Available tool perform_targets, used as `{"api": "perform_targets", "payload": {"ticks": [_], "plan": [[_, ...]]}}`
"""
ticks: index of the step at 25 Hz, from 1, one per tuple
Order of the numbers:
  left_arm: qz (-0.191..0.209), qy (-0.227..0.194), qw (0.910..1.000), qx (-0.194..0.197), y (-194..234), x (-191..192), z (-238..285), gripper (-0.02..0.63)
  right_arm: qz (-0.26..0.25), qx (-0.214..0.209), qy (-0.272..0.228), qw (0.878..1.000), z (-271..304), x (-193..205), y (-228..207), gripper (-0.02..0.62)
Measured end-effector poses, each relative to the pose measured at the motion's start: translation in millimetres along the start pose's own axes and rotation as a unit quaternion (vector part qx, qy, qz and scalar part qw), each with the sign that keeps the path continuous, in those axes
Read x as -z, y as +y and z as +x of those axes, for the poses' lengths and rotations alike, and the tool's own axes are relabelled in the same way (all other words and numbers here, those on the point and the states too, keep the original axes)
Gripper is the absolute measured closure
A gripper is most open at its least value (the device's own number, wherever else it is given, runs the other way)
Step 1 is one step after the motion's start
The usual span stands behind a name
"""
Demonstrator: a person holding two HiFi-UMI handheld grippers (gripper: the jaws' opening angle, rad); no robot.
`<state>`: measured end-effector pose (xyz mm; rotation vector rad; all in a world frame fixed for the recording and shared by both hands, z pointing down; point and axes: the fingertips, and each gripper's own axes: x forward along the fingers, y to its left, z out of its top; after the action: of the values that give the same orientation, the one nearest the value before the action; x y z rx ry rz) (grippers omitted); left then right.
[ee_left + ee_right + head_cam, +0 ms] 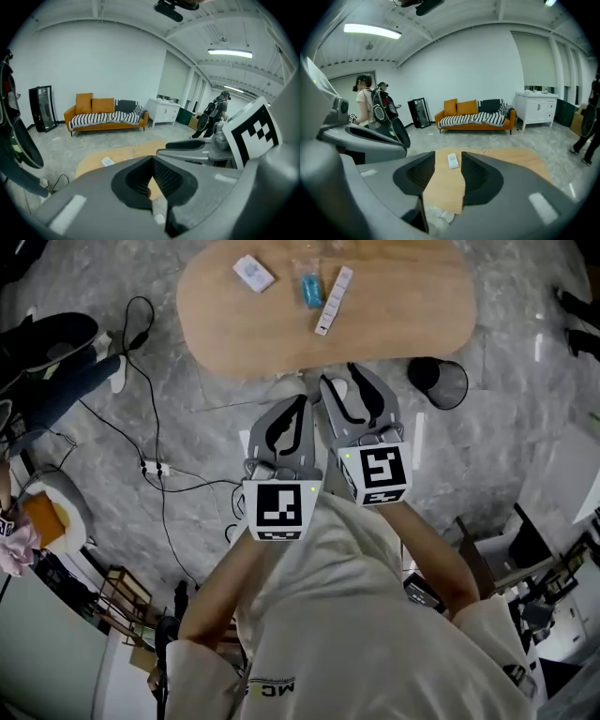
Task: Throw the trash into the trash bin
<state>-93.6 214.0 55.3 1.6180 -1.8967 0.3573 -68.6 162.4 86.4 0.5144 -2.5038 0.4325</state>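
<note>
Reading this as the pre-pick step: no trash is in hand yet.

Grey stone floor (pixel 187 381) all around. The oval wooden tabletop (pixel 403 306) sits at the top of the head view. The black mesh trash bin (pixel 438 383) stands on the floor just off the tabletop's near right edge, mouth up. Its inside is too dark to read.

Both claws hang side by side in front of the person, short of the tabletop's near edge, angled down toward it.
- Left claw (pixel 300 404): tips together, nothing between them.
- Right claw (pixel 342 379): jaws parted to a middling gap, empty. Its own view shows the white packet (pixel 253 273) through the gap, well apart from it.

The trash is all on the tabletop's far part: packet at left, a blue piece (pixel 310 289) mid, and a long white strip (pixel 335 300) just beside the blue piece. Can't tell what the blue piece is.

Next move, my call: take the right claw over the strip or the blue piece, set the jaws around it and close, then swing right to the bin. The left claw needs opening before it can take anything. The flat packet looks hard to get under.
</note>
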Motion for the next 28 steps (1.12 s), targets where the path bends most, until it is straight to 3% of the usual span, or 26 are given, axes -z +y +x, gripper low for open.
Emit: {"api": "perform_targets", "payload": {"ticks": [12, 19, 28], "plan": [[-0.024, 0.036, 0.9989, 0.016, 62.0, 25.9, 84.0, 0.606, 0.018, 0.039, 0.058, 0.997, 126.3, 39.7, -43.7, 0.376], [-0.046, 0.055, 0.9974, 0.012, 98.4, 61.1, 147.7, 0.606, 0.037, 0.052, 0.099, 0.993, 197.1, 93.8, -72.0, 0.373], [-0.047, 0.082, 0.9953, 0.021, 117.8, 93.4, 187.3, 0.606, 0.052, 0.071, 0.133, 0.987, 247.4, 147.0, -100.0, 0.368]]}}
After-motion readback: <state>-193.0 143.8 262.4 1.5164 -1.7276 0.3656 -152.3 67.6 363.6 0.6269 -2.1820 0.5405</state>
